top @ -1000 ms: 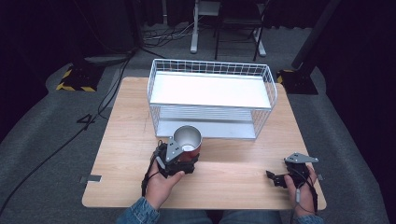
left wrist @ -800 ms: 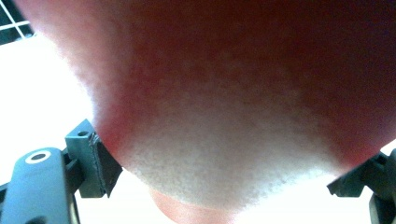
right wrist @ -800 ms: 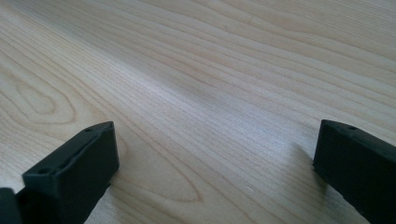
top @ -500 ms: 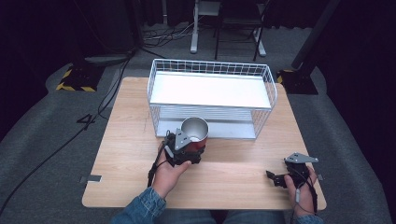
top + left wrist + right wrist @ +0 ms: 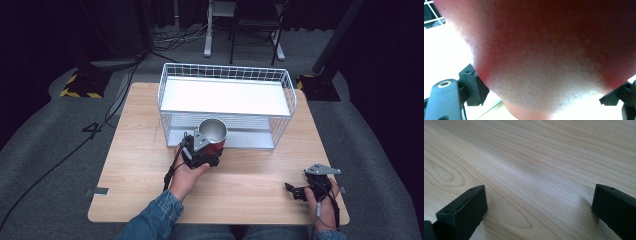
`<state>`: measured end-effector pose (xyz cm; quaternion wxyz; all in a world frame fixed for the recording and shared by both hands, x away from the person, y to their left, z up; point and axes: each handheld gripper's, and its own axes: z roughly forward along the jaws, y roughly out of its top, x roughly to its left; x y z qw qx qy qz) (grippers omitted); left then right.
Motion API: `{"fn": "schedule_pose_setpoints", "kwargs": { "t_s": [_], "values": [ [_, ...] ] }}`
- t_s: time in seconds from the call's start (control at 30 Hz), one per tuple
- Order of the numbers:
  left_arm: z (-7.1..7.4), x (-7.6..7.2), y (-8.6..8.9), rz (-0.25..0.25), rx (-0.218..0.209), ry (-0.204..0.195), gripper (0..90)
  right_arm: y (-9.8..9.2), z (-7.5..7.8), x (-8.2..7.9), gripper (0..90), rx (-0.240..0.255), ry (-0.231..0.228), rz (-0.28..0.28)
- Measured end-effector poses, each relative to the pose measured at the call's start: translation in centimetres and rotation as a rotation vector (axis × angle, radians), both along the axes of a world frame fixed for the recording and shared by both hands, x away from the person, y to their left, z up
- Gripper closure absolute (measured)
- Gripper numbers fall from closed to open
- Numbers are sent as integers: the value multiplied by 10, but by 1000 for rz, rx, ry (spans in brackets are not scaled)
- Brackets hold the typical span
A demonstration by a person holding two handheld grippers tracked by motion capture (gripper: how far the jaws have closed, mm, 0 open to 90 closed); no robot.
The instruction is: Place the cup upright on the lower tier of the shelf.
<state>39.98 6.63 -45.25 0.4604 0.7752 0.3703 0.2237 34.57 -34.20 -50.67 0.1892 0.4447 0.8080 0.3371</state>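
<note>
Red metal cup, clamped in the left gripper's fingers, is nearing the white wire basket; right gripper is resting open.

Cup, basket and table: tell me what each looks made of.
Cup: likely metal, with a shiny silvery inside that reflects light and a red coated outside. Basket: white coated wire, seen from its thin grid walls; its white floor looks like a smooth sheet, material unclear. Table: pale wood or wood-look laminate, with visible grain in the right gripper view.
</note>
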Motion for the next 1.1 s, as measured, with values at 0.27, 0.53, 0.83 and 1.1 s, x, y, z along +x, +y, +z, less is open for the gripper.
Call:
{"fn": "schedule_pose_setpoints", "kwargs": {
  "t_s": [0.27,0.53,0.83,1.1],
  "values": [
    [0,16,-8,3,0,2,160,0,0,0,4,0,0,0],
    [-6,28,-15,17,-18,13,160,0,0,0,4,0,0,0],
    [-8,45,-25,75,-43,-31,160,0,0,0,4,0,0,0],
    [-14,55,-33,115,-61,-55,160,0,0,0,4,0,0,0]
  ]
}}
